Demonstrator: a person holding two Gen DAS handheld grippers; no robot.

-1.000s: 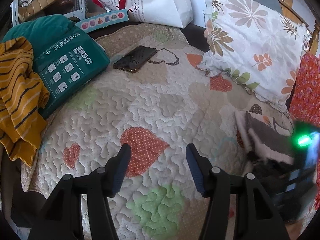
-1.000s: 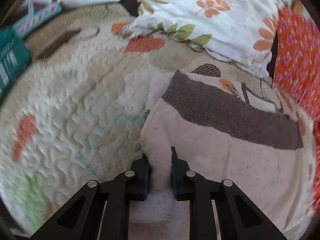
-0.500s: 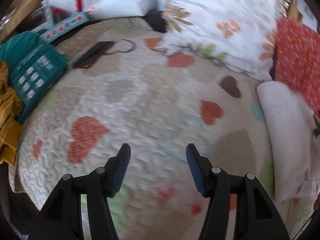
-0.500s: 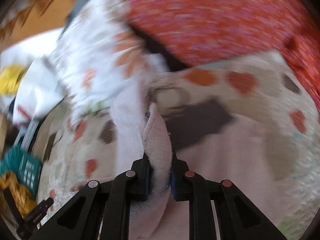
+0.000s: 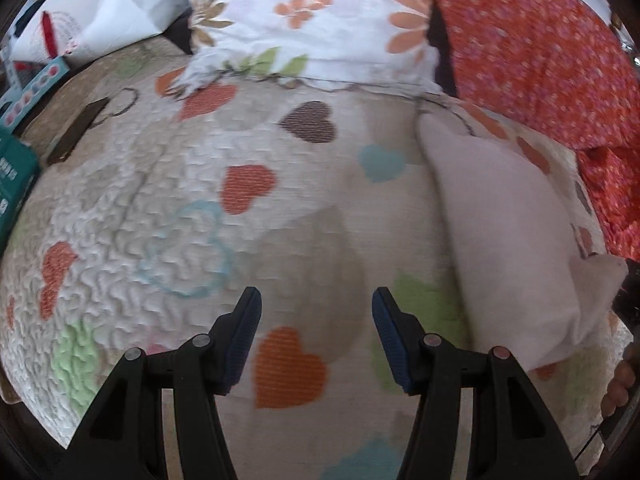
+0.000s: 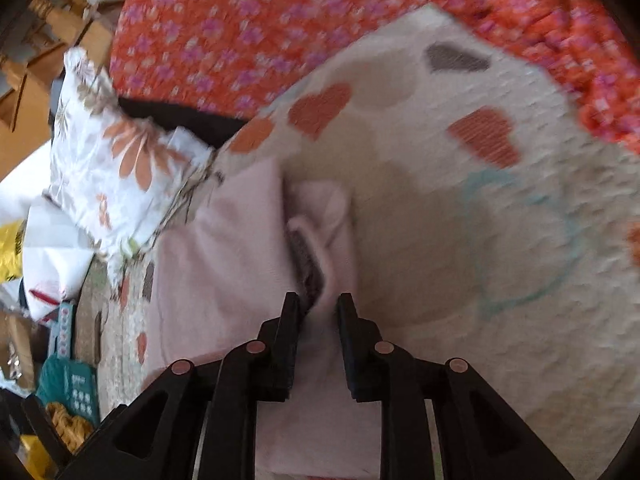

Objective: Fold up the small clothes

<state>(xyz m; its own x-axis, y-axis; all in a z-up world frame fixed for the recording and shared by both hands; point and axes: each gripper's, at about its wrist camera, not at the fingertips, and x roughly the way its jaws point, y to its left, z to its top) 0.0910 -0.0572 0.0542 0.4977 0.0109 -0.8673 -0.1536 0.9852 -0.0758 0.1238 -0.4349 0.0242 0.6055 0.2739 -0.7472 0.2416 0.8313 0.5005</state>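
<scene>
1. Left wrist view: since a second ago my view has swung from the green box to the floral pillow (image 5: 316, 20). The pale pink garment (image 5: 504, 232) now lies folded below it on the quilt (image 5: 120, 208). My left gripper (image 5: 316, 332) hovers, fingers apart, empty.
2. Right wrist view: my right gripper (image 6: 318, 320), earlier clamped on the garment (image 6: 224, 264), is opening with the fold's edge between its fingers. I judge one fold made; release and tidying remain.
</scene>
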